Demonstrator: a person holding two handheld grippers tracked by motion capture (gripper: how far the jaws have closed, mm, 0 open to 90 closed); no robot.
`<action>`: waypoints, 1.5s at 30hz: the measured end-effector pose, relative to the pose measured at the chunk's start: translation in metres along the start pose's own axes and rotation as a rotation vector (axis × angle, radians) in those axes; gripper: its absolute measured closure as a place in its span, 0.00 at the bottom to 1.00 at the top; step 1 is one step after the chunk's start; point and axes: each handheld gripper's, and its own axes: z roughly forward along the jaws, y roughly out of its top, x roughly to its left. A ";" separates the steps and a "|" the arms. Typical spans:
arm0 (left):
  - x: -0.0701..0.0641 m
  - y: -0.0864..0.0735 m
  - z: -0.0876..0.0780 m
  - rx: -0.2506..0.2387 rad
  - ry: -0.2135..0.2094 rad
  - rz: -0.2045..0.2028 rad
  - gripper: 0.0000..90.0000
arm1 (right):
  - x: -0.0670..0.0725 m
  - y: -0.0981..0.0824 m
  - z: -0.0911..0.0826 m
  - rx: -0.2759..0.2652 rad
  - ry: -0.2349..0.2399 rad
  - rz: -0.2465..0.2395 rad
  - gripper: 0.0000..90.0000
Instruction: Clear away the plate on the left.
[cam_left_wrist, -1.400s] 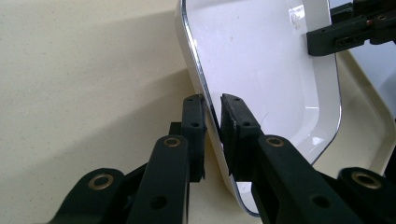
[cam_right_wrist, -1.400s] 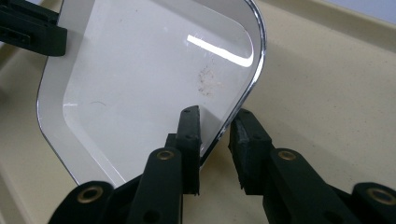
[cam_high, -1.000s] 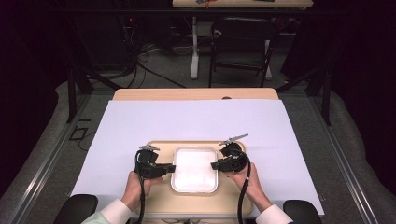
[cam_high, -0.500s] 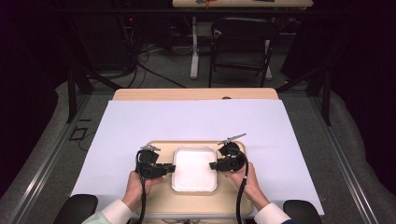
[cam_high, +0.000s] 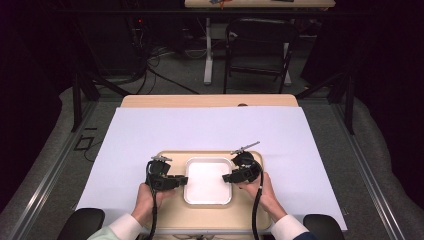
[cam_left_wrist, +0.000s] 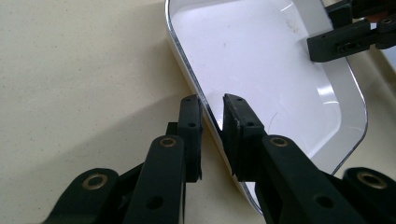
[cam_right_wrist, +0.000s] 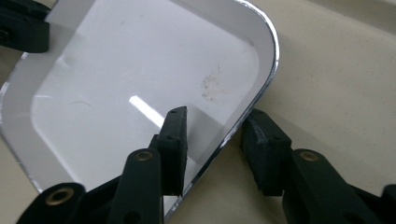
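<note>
Two grippers (cam_high: 181, 179) (cam_high: 226, 178) straddle one white tray (cam_high: 208, 192), fingers just opening, released.

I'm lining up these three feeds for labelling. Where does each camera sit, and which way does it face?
High view: above the person's side, looking forward and down on the table; both forearms, left gripper and right gripper.
Left gripper view: rides the left gripper, looking along jaws that straddle the white tray rim.
Right gripper view: rides the right gripper, jaws straddling the opposite rim.
Shared: all three show the tray on the beige board.
</note>
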 end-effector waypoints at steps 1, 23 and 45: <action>0.001 -0.001 0.001 0.004 0.001 -0.001 0.84 | 0.000 0.000 0.001 0.003 0.000 -0.001 0.67; 0.003 -0.002 0.004 0.010 0.006 -0.010 0.82 | 0.000 0.003 0.004 -0.015 -0.059 -0.049 0.76; 0.005 0.002 -0.002 -0.019 0.011 -0.003 0.60 | 0.005 0.003 0.002 -0.001 -0.112 -0.068 0.42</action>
